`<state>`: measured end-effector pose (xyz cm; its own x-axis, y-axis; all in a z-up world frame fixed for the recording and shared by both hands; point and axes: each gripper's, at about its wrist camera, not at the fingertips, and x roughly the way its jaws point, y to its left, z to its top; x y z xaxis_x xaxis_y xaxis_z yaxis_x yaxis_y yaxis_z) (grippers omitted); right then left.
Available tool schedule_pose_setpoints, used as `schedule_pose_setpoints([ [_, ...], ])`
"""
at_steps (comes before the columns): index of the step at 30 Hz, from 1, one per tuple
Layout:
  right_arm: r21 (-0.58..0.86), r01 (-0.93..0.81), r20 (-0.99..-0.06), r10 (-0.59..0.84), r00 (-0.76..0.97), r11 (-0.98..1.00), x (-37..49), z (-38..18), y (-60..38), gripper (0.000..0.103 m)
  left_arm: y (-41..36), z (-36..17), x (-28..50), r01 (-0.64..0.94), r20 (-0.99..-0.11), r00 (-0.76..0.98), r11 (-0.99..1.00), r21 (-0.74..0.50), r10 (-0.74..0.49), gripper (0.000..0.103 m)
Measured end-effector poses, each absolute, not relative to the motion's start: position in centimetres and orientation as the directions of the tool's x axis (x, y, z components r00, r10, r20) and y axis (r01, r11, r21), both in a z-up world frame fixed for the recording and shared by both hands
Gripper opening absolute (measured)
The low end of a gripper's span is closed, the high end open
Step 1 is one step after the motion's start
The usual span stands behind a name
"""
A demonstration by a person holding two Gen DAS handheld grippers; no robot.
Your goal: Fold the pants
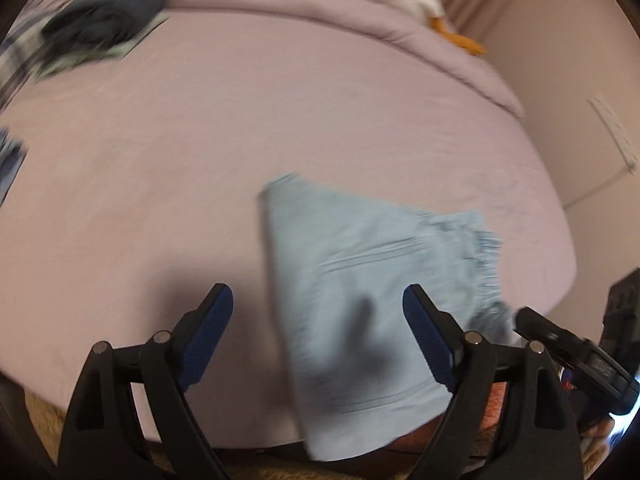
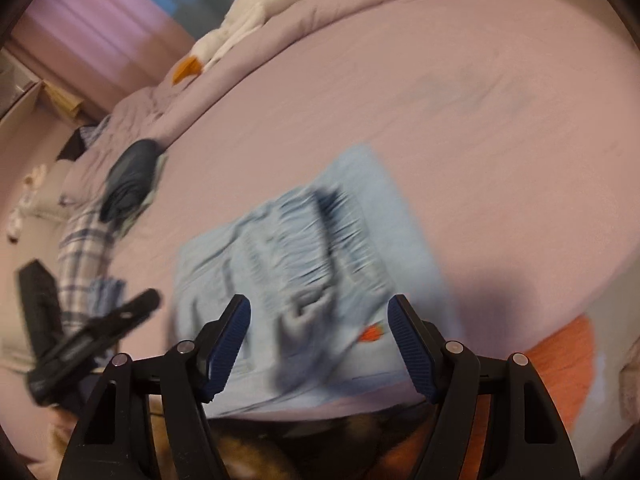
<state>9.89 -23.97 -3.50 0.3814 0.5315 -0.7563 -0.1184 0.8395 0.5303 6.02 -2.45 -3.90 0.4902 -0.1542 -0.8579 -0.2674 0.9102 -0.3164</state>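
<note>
Both tongs, left [image 1: 318, 308] and right [image 2: 319, 318], spread empty above folded light-blue pants [image 2: 304, 248] lying released on bed [image 1: 180, 168].

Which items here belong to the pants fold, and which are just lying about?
In the job:
- light blue pants, folded on the bed
- left gripper, jaws open over the pants
- right gripper, jaws open, nothing clamped

Lying about:
- dark folded garment
- plaid cloth
- white plush toy with orange parts
- orange item by the bed edge
</note>
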Motion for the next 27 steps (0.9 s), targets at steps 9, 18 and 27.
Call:
schedule_pose_setpoints([
  [9,0.448,-0.172,-0.748,0.474,0.465,0.877,10.2,-2.2,-23.1,0.015,-0.8,-5.1,4.0,-0.332,-0.881,0.450,0.890,-0.314,-0.143,0.087],
  [18,0.393,-0.045,-0.822,0.372,0.431,0.919,10.8,-5.1,-24.3,0.044,-0.8,-5.7,3.7,-0.337,-0.891,0.434,0.893,-0.299,-0.135,0.087],
  [27,0.476,-0.017,-0.813,0.448,0.371,0.879,12.6,-6.5,-25.3,0.064,-0.4,-5.9,4.0,-0.340,-0.892,0.431,0.891,-0.300,-0.136,0.087],
])
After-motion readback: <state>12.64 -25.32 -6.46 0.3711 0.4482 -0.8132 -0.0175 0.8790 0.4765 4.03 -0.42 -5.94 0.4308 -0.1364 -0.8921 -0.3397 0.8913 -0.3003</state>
